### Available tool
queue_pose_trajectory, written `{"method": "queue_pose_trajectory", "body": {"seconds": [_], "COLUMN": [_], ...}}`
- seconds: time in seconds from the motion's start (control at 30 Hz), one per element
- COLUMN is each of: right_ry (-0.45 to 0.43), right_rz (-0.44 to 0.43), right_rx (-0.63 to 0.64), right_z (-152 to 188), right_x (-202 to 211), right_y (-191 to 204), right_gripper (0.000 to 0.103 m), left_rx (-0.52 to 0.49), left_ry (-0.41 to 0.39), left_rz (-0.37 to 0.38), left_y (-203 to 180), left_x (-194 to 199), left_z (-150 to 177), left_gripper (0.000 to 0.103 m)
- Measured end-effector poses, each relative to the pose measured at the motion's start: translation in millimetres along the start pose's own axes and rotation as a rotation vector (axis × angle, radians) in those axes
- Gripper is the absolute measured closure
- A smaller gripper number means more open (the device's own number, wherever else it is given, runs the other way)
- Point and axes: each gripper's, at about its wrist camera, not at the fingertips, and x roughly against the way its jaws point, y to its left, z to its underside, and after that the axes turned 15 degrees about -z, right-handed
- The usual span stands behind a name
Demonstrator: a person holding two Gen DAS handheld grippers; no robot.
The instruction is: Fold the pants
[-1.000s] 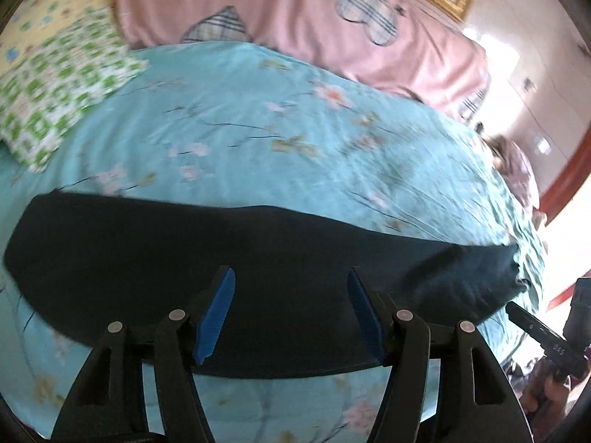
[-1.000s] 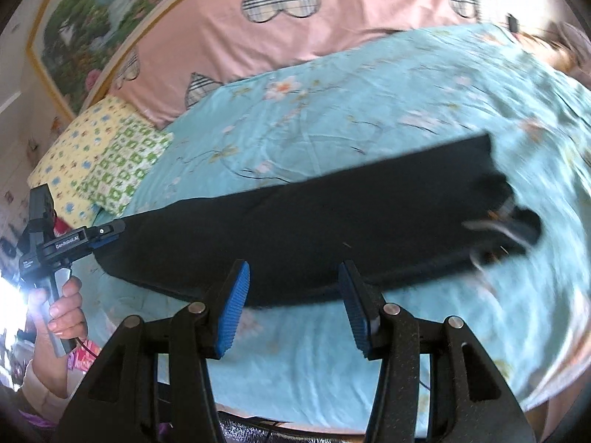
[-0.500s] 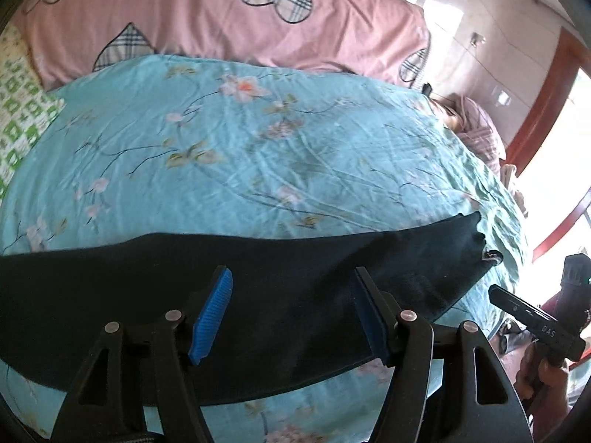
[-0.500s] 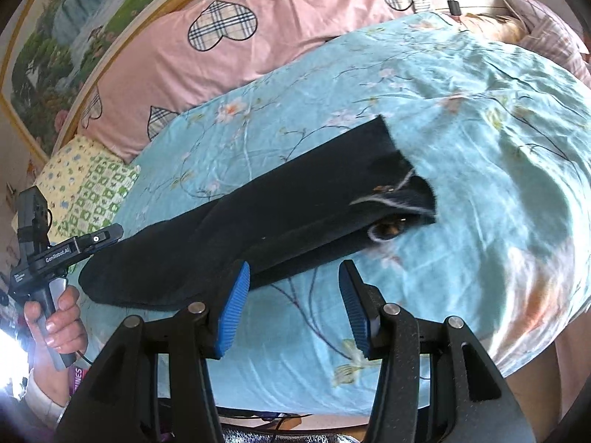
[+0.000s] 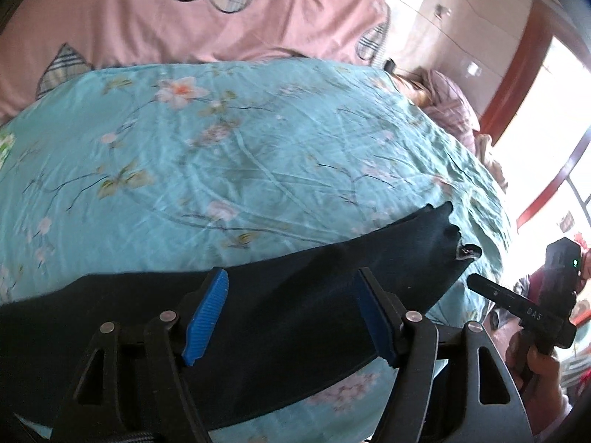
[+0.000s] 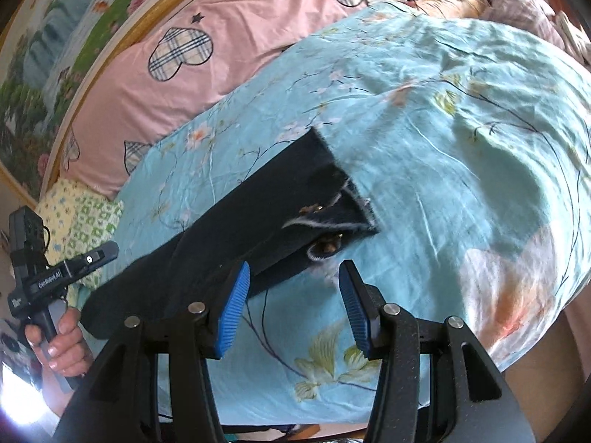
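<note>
Floral teal bedsheet (image 5: 258,155), pink pillow (image 5: 147,18), bright window (image 5: 546,140).

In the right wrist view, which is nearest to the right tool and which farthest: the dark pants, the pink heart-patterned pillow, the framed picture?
1. Dark pants: just ahead of the right tool, lying on the blue bedcover.
2. Pink heart-patterned pillow: beyond the bedcover, upper left.
3. Framed picture: behind the pillow, far upper left.
</note>
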Motion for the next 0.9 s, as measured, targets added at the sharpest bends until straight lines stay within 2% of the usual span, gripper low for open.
{"method": "queue_pose_trajectory", "body": {"seconds": [0.43,0.67,0.77,0.83,0.9], "right_ry": [-0.053,-0.073,-0.084,-0.088,-0.100], "right_rz": [-0.100,-0.132,-0.131,-0.137,-0.151], "right_rx": [-0.192,-0.217,-0.210,-0.207,-0.211], "right_z": [-5.8,-8.0,-6.1,-5.3,-2.6], "right_x": [-7.7,-12.3,-12.1,-12.5,-10.6], "right_y": [-28.3,-35.8,-38.8,-42.1,-47.1], "right_gripper": [0.051,0.052,0.069,0.085,0.089], "left_rx": [-0.182,-0.285,-0.341,-0.390,-0.423], "left_ry": [0.083,0.128,0.170,0.189,0.202], "left_rz": [0.101,0.177,0.203,0.220,0.232], "left_y": [-66.4,-106.6,-129.3,-147.1,-160.3], "left_x": [-46.4,-74.3,-91.3,-101.7,-110.0], "left_z": [-36.3,-58.2,-66.4,-69.6,-72.1], "left_gripper": [0.030,0.030,0.030,0.030,0.030]}}
